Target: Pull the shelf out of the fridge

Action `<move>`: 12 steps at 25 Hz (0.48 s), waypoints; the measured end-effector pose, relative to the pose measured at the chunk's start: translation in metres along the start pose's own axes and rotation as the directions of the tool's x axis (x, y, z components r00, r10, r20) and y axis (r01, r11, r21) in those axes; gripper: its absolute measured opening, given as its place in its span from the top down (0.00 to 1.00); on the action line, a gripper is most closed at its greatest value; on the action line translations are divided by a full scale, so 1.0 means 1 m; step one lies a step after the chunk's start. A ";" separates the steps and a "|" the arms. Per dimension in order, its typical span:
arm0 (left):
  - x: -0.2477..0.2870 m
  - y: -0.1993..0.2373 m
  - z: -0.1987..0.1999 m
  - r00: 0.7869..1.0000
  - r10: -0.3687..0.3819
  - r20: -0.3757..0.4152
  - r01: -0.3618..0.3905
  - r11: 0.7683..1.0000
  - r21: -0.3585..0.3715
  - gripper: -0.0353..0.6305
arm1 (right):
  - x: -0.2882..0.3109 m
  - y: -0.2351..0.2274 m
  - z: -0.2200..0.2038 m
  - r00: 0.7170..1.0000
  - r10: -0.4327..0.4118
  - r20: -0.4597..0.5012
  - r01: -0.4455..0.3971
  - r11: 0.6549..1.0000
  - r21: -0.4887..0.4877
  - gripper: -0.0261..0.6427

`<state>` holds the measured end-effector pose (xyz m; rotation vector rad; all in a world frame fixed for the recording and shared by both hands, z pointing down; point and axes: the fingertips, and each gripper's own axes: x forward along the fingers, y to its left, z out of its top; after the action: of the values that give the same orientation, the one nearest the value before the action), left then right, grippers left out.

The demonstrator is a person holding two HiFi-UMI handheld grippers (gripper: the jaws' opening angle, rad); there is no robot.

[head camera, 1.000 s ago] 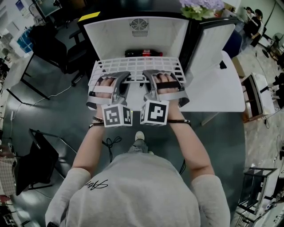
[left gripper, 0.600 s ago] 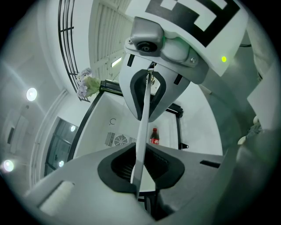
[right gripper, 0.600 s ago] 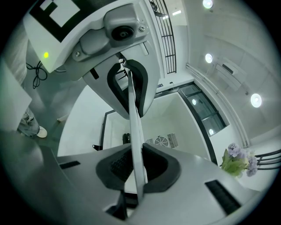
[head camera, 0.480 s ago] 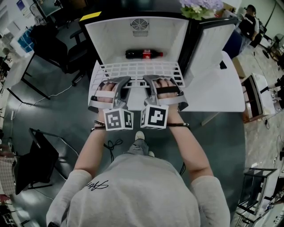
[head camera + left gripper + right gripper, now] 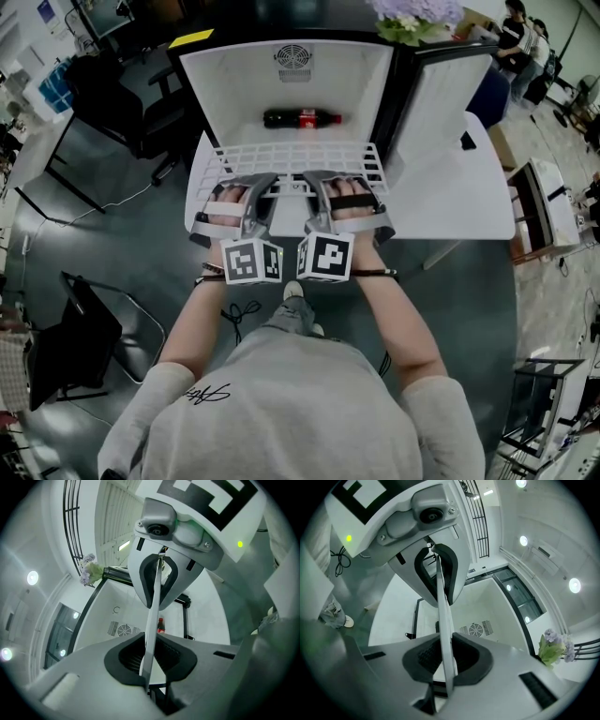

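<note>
The white wire shelf (image 5: 295,156) sticks out flat from the open white fridge (image 5: 225,89), its front edge towards me. My left gripper (image 5: 262,185) is shut on that front edge left of centre. My right gripper (image 5: 315,183) is shut on it right of centre. In the left gripper view the shelf edge (image 5: 151,616) runs as a thin white strip clamped between the dark pads (image 5: 172,654). The right gripper view shows the same strip (image 5: 443,630) pinched between its pads (image 5: 426,656). A cola bottle (image 5: 301,118) lies on its side on the fridge floor behind the shelf.
The fridge door (image 5: 442,94) stands open at the right, over a white table (image 5: 459,202). A fan grille (image 5: 293,57) sits in the back wall and flowers (image 5: 412,17) on top. A black chair (image 5: 80,337) stands at the lower left; people stand at the far right.
Both grippers have drawn back towards me with the shelf, which has slid farther out of the fridge. The cola bottle, partly covered by the shelf before, now lies fully exposed behind it.
</note>
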<state>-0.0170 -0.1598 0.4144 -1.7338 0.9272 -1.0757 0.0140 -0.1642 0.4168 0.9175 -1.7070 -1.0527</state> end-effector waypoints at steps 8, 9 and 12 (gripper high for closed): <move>-0.004 -0.010 0.000 1.000 -0.009 -0.007 0.009 1.000 -0.005 0.88 | -0.004 0.009 -0.001 1.000 0.010 0.004 -0.010 1.000 0.002 0.90; -0.004 -0.011 0.000 1.000 -0.010 -0.008 0.010 1.000 -0.005 0.88 | -0.004 0.010 0.000 1.000 0.011 0.005 -0.011 1.000 0.001 0.90; -0.006 -0.013 -0.002 1.000 -0.016 -0.012 0.016 1.000 -0.005 0.88 | -0.004 0.013 0.002 1.000 0.017 0.006 -0.017 1.000 0.003 0.90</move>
<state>-0.0188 -0.1503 0.4255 -1.7433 0.9255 -1.0956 0.0122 -0.1552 0.4272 0.9013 -1.7190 -1.0420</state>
